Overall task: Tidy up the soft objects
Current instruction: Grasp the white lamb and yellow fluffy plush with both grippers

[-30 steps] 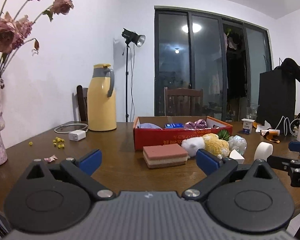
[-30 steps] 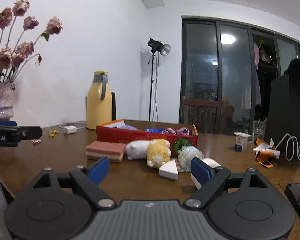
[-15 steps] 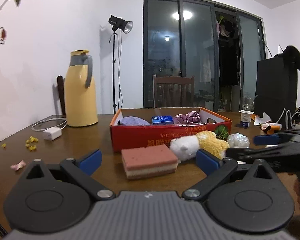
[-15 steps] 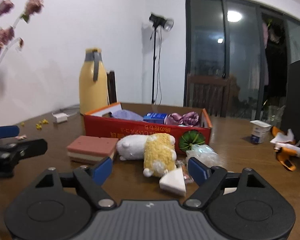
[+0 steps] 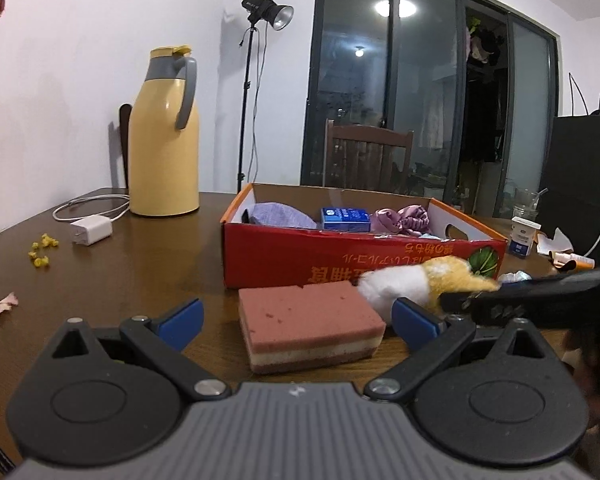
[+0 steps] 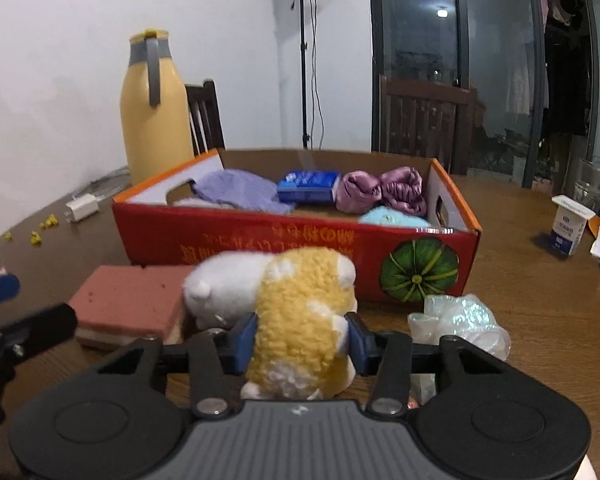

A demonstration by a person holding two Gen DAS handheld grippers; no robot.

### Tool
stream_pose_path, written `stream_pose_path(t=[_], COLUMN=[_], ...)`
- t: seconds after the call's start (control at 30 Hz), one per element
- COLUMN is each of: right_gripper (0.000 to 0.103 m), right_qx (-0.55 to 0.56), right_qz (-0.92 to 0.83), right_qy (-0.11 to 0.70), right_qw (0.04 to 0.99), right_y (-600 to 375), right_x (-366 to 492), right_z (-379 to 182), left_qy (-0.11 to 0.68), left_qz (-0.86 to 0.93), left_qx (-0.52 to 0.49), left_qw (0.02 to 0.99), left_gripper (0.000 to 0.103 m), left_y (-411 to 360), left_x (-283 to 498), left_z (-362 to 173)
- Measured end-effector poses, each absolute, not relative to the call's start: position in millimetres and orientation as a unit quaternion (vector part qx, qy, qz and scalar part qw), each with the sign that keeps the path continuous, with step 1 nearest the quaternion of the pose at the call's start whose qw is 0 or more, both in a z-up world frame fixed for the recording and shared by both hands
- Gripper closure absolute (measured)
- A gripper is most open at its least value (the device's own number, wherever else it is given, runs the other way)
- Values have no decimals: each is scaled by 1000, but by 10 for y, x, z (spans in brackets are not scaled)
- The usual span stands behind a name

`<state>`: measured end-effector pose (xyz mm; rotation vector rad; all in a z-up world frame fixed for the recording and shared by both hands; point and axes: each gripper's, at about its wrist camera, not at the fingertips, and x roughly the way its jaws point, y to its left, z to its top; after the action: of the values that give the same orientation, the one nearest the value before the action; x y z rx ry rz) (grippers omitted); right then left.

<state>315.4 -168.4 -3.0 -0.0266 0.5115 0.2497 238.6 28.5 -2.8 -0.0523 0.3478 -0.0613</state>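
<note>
My right gripper [image 6: 302, 340] is shut on a yellow and white plush toy [image 6: 296, 300], in front of the red cardboard box [image 6: 260, 240]. The toy also shows in the left wrist view [image 5: 412, 284], with the right gripper [image 5: 540, 296] beside it. My left gripper [image 5: 298, 322] is open, its fingers either side of a pink layered sponge [image 5: 308, 324] on the table; I cannot tell if they touch it. The sponge also shows in the right wrist view [image 6: 128, 304]. The box holds a purple cloth [image 6: 236, 190], a blue packet [image 6: 308, 186], a purple satin scrunchie [image 6: 384, 194] and a light blue soft item [image 6: 392, 218].
A crumpled clear plastic bag [image 6: 460, 324] lies right of the toy. A yellow thermos jug [image 5: 164, 140], a white charger with cable [image 5: 90, 230] and yellow petals [image 5: 40, 250] are at the left. A small white carton [image 6: 570, 228] stands at the right. A chair [image 5: 364, 160] stands behind the table.
Both grippers have moved forward toward the box. My right gripper has shut on the plush toy. My left gripper now has the sponge between its open fingers.
</note>
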Motion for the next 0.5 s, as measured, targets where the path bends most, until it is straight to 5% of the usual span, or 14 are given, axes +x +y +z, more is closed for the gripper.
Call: stream_pose_path(t=[0.5], right_gripper=[57], right_qx=[17], right_qz=[208], right_qy=[255], right_qw=[944], right_y=[-1866], right_x=[1685], right_z=[-115], left_qy=[234], left_qz=[-128], left_qx=[-79], left_qw=[961], left_gripper=[1], left_y=[167], left_x=[1684], left_z=[-88])
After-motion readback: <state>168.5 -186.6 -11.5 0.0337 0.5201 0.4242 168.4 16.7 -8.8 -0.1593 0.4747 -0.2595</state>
